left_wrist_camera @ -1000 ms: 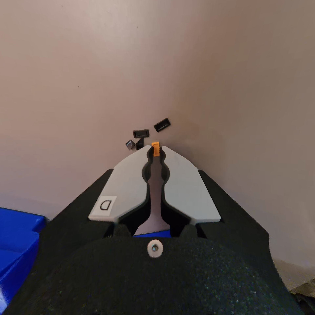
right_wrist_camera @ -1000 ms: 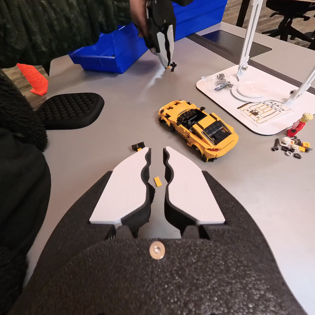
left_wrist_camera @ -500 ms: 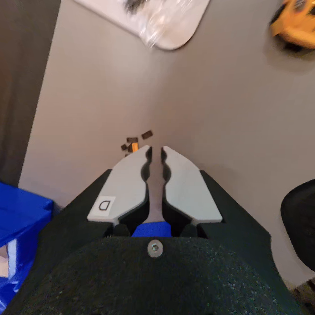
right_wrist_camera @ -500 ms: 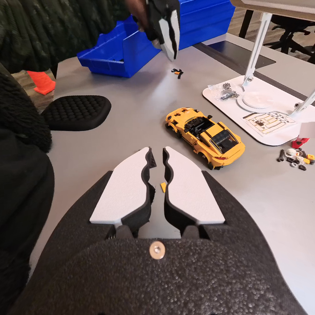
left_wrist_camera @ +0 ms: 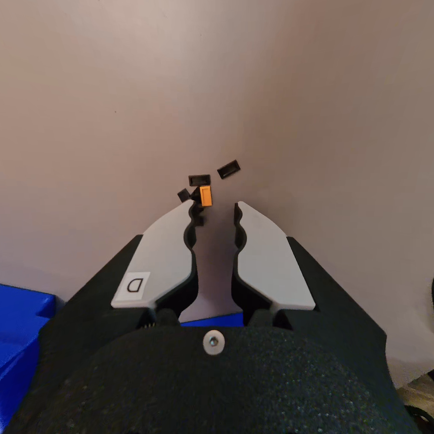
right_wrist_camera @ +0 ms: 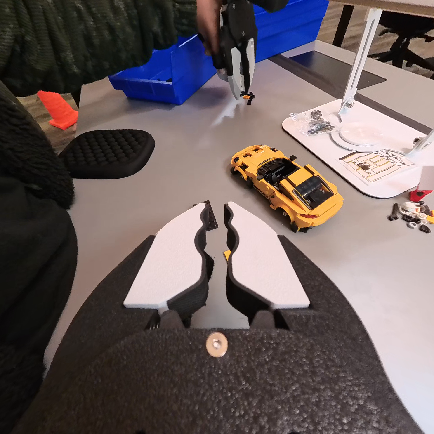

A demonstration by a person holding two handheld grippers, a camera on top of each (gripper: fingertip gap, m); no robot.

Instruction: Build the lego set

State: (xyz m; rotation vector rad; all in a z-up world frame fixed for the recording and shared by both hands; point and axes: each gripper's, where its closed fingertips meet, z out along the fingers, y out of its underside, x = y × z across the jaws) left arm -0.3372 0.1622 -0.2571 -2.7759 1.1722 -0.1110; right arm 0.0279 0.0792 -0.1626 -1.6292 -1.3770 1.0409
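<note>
Hovering open and empty, the left gripper [left_wrist_camera: 212,204] points at an orange piece [left_wrist_camera: 205,196] among black pieces [left_wrist_camera: 199,180] on the table [left_wrist_camera: 117,94]. The right gripper [right_wrist_camera: 217,206] waits nearly closed, holding nothing. Next likely means centring the left gripper over the orange piece and pinching it.

Black foam gripper [left_wrist_camera: 213,204] bodies, pale grey wavy jaws, dark green knit sleeve [right_wrist_camera: 82,35].

White sticker [left_wrist_camera: 133,285] with one black printed character sits on a finger of the left gripper [left_wrist_camera: 212,204], at 7 o'clock from the tips. Printed diagram sheet [right_wrist_camera: 375,165] lies on the white board [right_wrist_camera: 366,112], at 2 o'clock in the right wrist view. Its print is too small to read.
</note>
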